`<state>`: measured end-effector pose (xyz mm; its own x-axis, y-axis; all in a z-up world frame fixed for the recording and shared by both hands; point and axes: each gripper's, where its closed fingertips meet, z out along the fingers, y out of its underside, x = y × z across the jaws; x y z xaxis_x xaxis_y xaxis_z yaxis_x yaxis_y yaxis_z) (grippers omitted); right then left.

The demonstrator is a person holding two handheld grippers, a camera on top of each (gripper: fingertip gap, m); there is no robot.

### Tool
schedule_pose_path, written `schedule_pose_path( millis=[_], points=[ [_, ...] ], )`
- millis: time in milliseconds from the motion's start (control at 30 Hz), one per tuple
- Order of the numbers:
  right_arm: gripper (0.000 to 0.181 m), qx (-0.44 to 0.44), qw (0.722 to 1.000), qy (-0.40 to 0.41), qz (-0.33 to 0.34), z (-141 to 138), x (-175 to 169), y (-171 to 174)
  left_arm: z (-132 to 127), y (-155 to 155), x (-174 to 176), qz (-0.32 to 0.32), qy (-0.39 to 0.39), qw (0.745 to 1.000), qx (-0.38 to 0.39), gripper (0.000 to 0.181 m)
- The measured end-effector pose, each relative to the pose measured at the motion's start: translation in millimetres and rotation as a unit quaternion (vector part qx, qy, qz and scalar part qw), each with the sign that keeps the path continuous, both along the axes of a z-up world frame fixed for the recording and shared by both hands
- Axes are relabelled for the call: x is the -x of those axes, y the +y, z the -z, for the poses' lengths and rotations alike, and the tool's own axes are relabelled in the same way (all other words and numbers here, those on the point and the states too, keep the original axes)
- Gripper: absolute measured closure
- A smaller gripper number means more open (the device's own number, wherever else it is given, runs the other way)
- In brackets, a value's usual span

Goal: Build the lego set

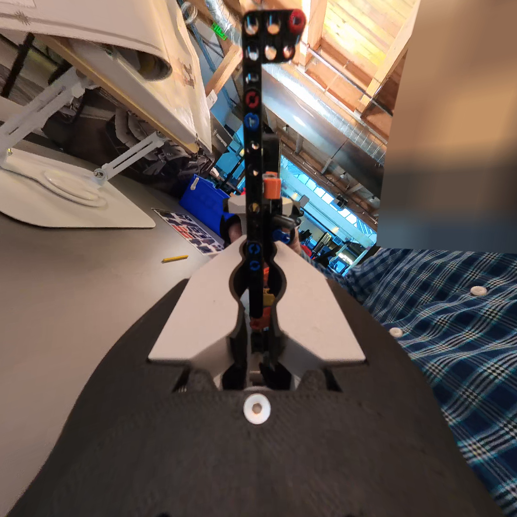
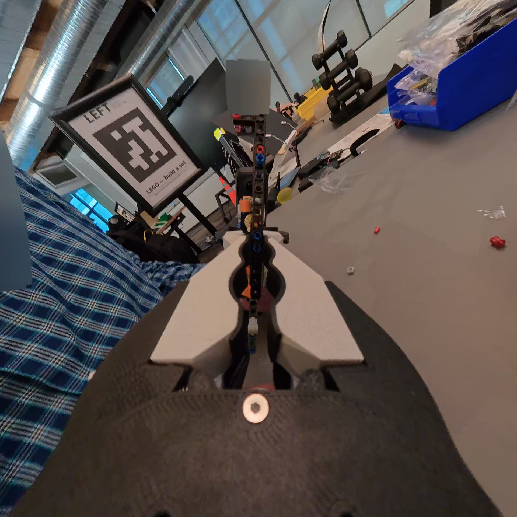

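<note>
Grey table [image 2: 405, 279], matte top, seen in both wrist views.

Right wrist view:
- blue bin [image 2: 458, 95], far right, heaped with clear plastic bags
- black dumbbell rack [image 2: 342, 75], far edge
- yellow object [image 2: 312, 102], left of the rack, kind unclear
- printed sheet [image 2: 361, 134], near the bin
- crumpled clear wrap [image 2: 333, 179], mid table
- two small red pieces [image 2: 497, 242], right side, apart from each other
- small grey piece [image 2: 350, 270], nearer
- clear scrap [image 2: 492, 212], right

Left wrist view:
- white stand base [image 1: 70, 201], left
- sticker sheet [image 1: 193, 230], centre
- blue bin [image 1: 204, 201], just beyond the sheet
- yellow stick [image 1: 175, 258], lying loose, near the sheet
</note>
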<state>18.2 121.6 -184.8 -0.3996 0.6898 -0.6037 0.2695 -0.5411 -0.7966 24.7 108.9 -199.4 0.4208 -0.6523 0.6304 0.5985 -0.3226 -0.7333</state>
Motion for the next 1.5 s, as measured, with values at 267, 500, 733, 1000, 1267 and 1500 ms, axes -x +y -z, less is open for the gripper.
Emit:
schedule_pose_path(
  millis=[267,500,733,1000,1267,1500],
  points=[
    [0.176,-0.007,1.0,-0.013,-0.01,4,2,0,4,4,0,0.004,-0.001,1.0,0.01,0.176],
    [0.177,0.011,0.999,-0.036,-0.008,14,8,10,12,10,7,-0.013,-0.001,0.999,0.033,0.156],
    [0.177,0.019,0.999,-0.043,-0.022,19,10,14,14,3,33,-0.035,0.003,0.998,0.047,0.137],
    [0.177,0.032,0.996,-0.068,-0.053,30,14,12,0,13,70,-0.052,0.067,0.996,0.036,0.148],
    [0.167,0.01,0.993,-0.104,-0.053,55,23,19,14,23,73,-0.042,0.091,0.994,0.051,0.176],
    [0.147,-0.071,0.992,-0.082,-0.066,38,34,33,16,24,75,-0.036,0.086,0.994,0.05,0.176]
  ],
)
